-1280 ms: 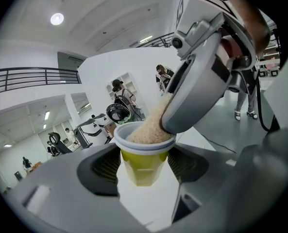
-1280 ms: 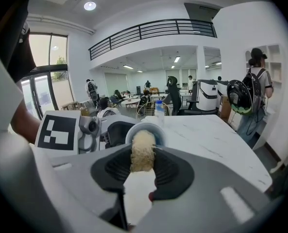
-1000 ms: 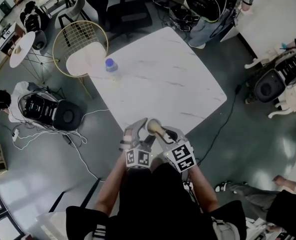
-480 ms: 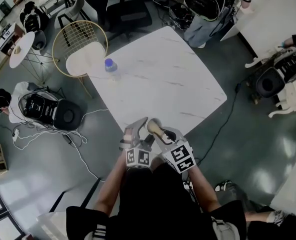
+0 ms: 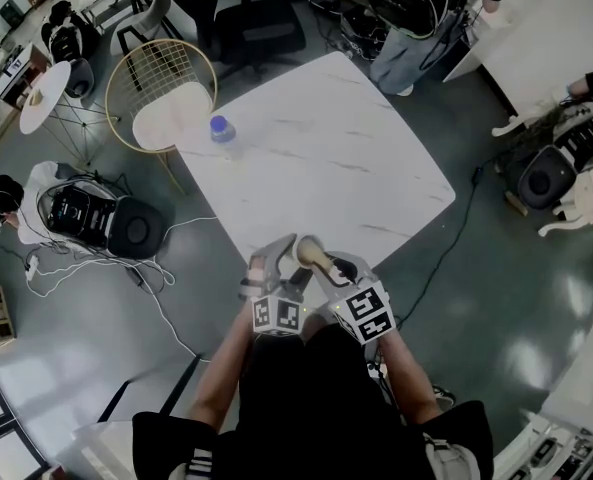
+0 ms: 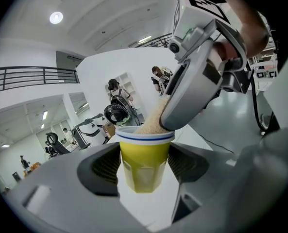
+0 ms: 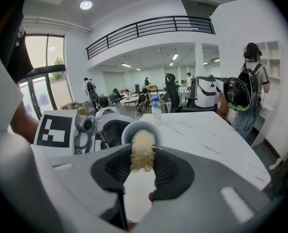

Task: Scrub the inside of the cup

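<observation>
A yellow cup (image 6: 144, 161) with a white, blue-striped rim sits upright between the pads of my left gripper (image 6: 144, 165), which is shut on it. My right gripper (image 7: 143, 168) is shut on a tan fibrous scrubber (image 7: 143, 154). The scrubber's far end reaches into the cup's mouth (image 7: 134, 126). In the left gripper view the scrubber (image 6: 152, 121) slants down into the cup from the right gripper's jaw. In the head view the cup (image 5: 306, 251) is held over the table's near corner, the left gripper (image 5: 279, 260) and the right gripper (image 5: 330, 266) close together. The cup's inside is hidden.
A white marble table (image 5: 326, 158) stretches ahead, with a blue-capped water bottle (image 5: 221, 129) near its far left edge. A wire chair (image 5: 166, 88) stands behind that edge. Cables and gear (image 5: 96, 223) lie on the floor to the left.
Both grippers, the cup and the scrubber keep their places. A person at the lower right of the head view has walked out of sight.
</observation>
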